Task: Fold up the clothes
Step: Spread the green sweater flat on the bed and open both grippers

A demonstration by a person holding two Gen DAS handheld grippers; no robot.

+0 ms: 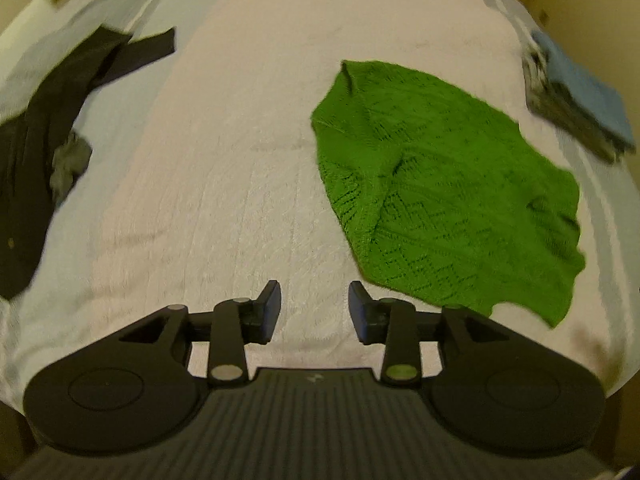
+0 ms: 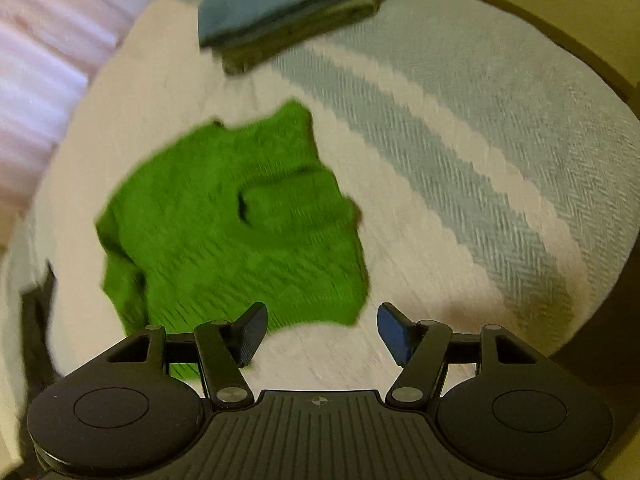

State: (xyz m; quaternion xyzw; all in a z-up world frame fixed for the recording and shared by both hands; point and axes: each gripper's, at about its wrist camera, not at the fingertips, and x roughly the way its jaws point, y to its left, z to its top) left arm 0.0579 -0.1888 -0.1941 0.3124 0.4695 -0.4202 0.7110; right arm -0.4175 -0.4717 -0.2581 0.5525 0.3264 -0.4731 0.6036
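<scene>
Both views are dim and warm-tinted, with soft, even light and no glare. Fisheye bending curves the bed (image 1: pixel 248 168) strongly toward every picture edge, with dark corners. Motion blur smears the right wrist view, worst on the green knit (image 2: pixel 232 232) and the folded stack (image 2: pixel 288 12); the left wrist view is sharper, blurring only near its sides.

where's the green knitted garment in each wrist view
Left wrist view: the green knitted garment lies right of centre on the bed cover, its near edge just beyond the right finger of the left gripper.
Right wrist view: the same garment lies left of centre, blurred, reaching down behind the left finger of the right gripper.
Shared landmark: the folded blue stack, beyond the garment in both views.
</scene>
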